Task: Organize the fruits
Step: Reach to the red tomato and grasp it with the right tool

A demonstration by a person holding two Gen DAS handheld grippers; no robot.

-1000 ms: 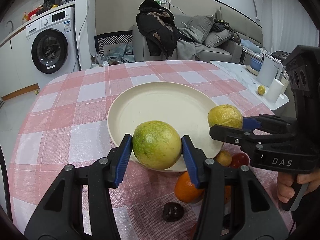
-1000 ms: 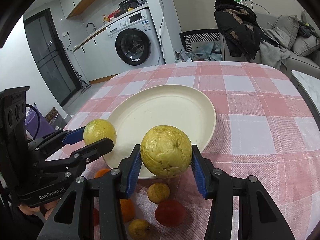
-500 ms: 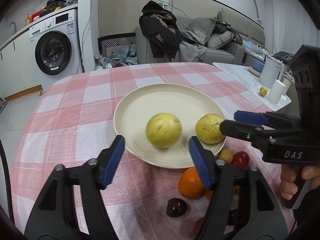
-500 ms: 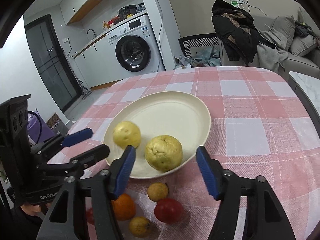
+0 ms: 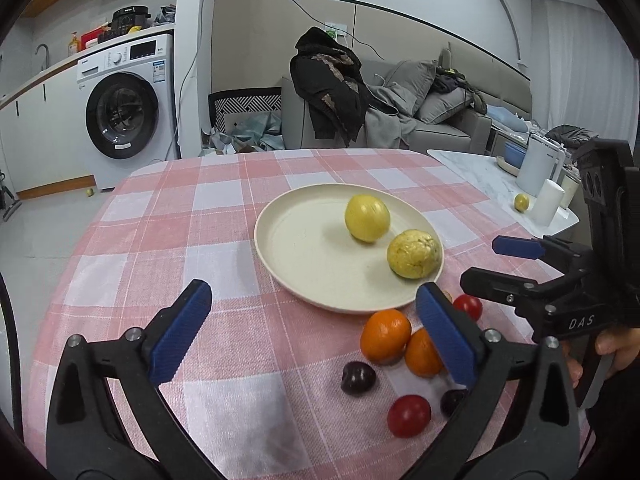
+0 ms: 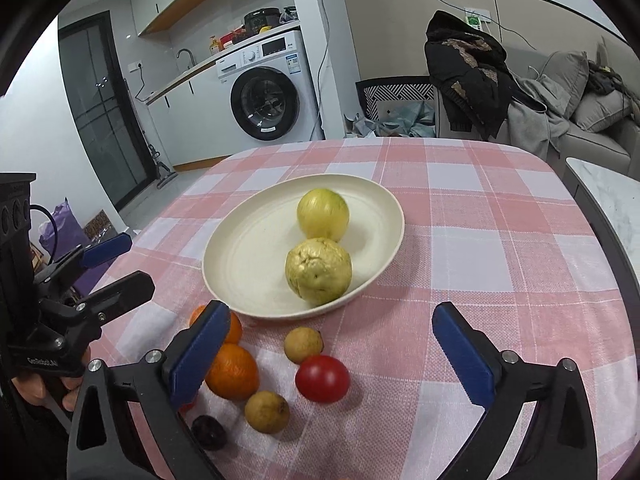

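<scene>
A cream plate [image 5: 304, 256] [image 6: 248, 264] on the pink checked tablecloth holds a smooth yellow-green fruit [image 5: 367, 218] [image 6: 322, 213] and a wrinkled yellow fruit [image 5: 414, 254] [image 6: 318, 270]. My left gripper [image 5: 312, 332] is open and empty, above the cloth in front of the plate; it also shows in the right wrist view [image 6: 116, 264]. My right gripper [image 6: 340, 352] is open and empty, in front of the plate; it also shows in the left wrist view [image 5: 496, 264]. Loose fruit lies before the plate: oranges [image 5: 385, 336] [image 6: 232, 372], red tomatoes [image 5: 409, 416] [image 6: 322, 378], dark plums [image 5: 358, 378], small yellow fruits [image 6: 303, 345].
A white side table [image 5: 480, 176] with a kettle, cups and a small yellow fruit stands to the right. A washing machine [image 5: 124, 112], a sofa with clothes [image 5: 360, 104] and the table's far edge lie beyond.
Both grippers opened and let go of their fruits onto the plate, then drew back toward me. The two fruits now rest on the plate.
</scene>
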